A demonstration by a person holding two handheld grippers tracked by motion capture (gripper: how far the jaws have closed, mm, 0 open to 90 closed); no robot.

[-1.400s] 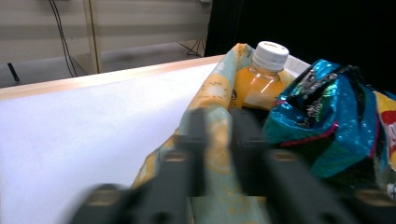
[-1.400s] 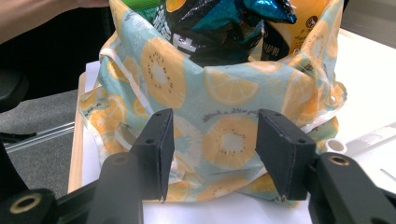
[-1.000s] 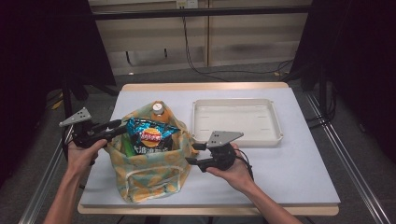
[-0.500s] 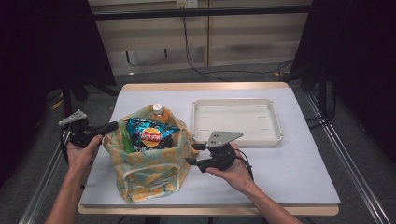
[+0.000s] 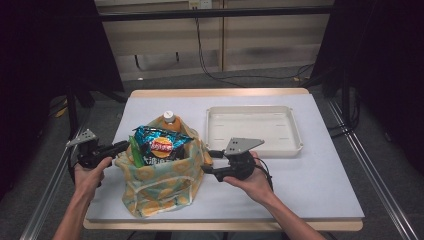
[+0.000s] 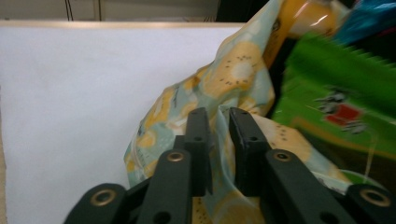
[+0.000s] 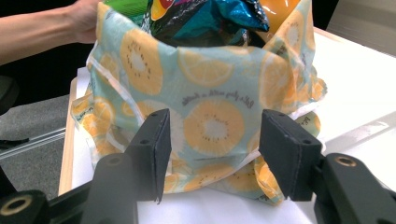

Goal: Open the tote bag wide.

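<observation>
White table [image 5: 320, 190], one bag [image 5: 165, 185], one tray [image 5: 253, 129]

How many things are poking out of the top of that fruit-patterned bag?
3: an orange bottle at the back, a blue chip bag in the middle, a green packet at its left edge. More may lie hidden deeper inside the bag.

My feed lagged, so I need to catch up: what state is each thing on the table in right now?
Fruit-print bag: upright, open-topped, full.
Chip packet: sticking out of the bag top.
Bottle: upright in the bag, capped.
Green packet: upright at the bag's left edge.
Tray: empty.
Left hand-held gripper: bag fabric between its jaws, just reopening slightly.
Right hand-held gripper: open, facing the bag.
</observation>
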